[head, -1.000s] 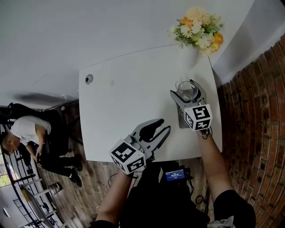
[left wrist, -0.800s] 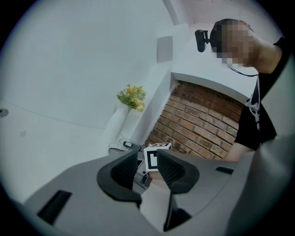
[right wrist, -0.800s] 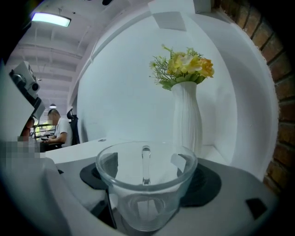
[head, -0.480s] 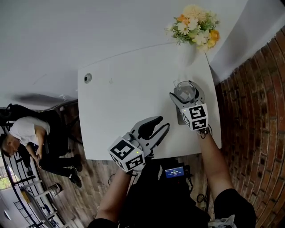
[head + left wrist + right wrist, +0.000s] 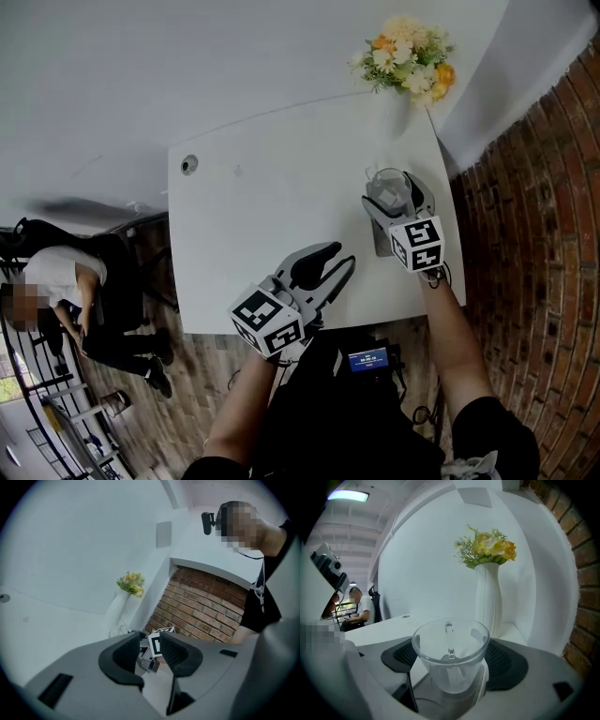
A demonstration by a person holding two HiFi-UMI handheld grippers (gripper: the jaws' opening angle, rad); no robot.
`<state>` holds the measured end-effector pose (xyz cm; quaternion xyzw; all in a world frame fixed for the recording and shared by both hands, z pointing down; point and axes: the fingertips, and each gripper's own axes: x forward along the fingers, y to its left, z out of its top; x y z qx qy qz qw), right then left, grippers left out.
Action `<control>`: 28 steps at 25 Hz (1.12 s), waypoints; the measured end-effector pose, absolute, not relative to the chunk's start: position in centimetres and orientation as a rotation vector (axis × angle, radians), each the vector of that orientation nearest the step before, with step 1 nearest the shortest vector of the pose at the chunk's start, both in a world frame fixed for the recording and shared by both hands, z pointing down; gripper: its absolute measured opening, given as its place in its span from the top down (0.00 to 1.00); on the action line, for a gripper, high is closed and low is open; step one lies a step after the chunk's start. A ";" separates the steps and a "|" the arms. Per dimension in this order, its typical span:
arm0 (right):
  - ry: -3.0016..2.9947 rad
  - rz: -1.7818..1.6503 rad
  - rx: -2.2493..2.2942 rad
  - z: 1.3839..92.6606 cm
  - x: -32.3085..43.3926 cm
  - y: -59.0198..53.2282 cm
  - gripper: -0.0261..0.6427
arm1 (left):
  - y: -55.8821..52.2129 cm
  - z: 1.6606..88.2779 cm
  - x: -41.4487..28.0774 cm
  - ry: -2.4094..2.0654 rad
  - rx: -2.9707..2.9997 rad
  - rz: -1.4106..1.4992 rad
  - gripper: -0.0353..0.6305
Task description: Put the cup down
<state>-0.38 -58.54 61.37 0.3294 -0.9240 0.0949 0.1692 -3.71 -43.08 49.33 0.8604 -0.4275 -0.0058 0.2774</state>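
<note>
**Two hand-held grippers over white desk, right one gripping clear cup**

Two hand-held grippers show in the head view above a white desk (image 5: 262, 206). The right hand-held gripper (image 5: 394, 195) is closed around a clear glass cup (image 5: 389, 190), one jaw on each side of it. In the right gripper view the cup (image 5: 451, 653) sits upright between the dark ribbed pads (image 5: 506, 660) of that hand-held gripper (image 5: 451, 657), rim up, with its thin handle (image 5: 449, 641) facing the camera. The cup looks empty. Whether its base touches the desk (image 5: 384, 625) cannot be told.

The cup is over the desk's right side, near a white ribbed vase (image 5: 398, 112) of yellow, orange and white flowers (image 5: 408, 61) at the far right corner. The vase (image 5: 487, 597) stands just behind the cup, apart from it, with the flowers (image 5: 487, 545) above.

The left hand-held gripper (image 5: 339, 258) is over the desk's near edge, well apart from the cup. Its jaws are apart and hold nothing. In the left gripper view (image 5: 151, 651) the gap shows only the right gripper's marker cube (image 5: 157, 641) beyond.

A brick wall (image 5: 534, 234) runs along the right. A small round fitting (image 5: 189, 165) sits at the desk's far left corner. A seated person (image 5: 56, 281) in a white top is off to the left.
</note>
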 end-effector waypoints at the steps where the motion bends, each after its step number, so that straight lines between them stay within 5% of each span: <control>1: -2.612 0.265 0.935 61.4 -0.2 -58.3 0.32 | -43.0 49.2 -3.8 -1.149 2.312 -0.018 0.74; 18: -2.561 0.474 1.043 57.1 4.3 -51.5 0.32 | -39.5 46.7 -6.3 -1.176 2.358 -0.038 0.74; 23: -2.668 0.678 0.967 54.2 4.4 -47.7 0.33 | -38.1 46.5 -6.4 -1.130 2.383 -0.060 0.84; 25: -2.719 0.731 0.933 52.7 4.4 -46.1 0.39 | -37.8 46.3 -6.3 -1.116 2.395 -0.074 0.87; 28: -2.787 0.799 0.895 50.4 4.5 -43.4 0.63 | -36.9 46.1 -5.9 -1.072 2.413 -0.081 0.94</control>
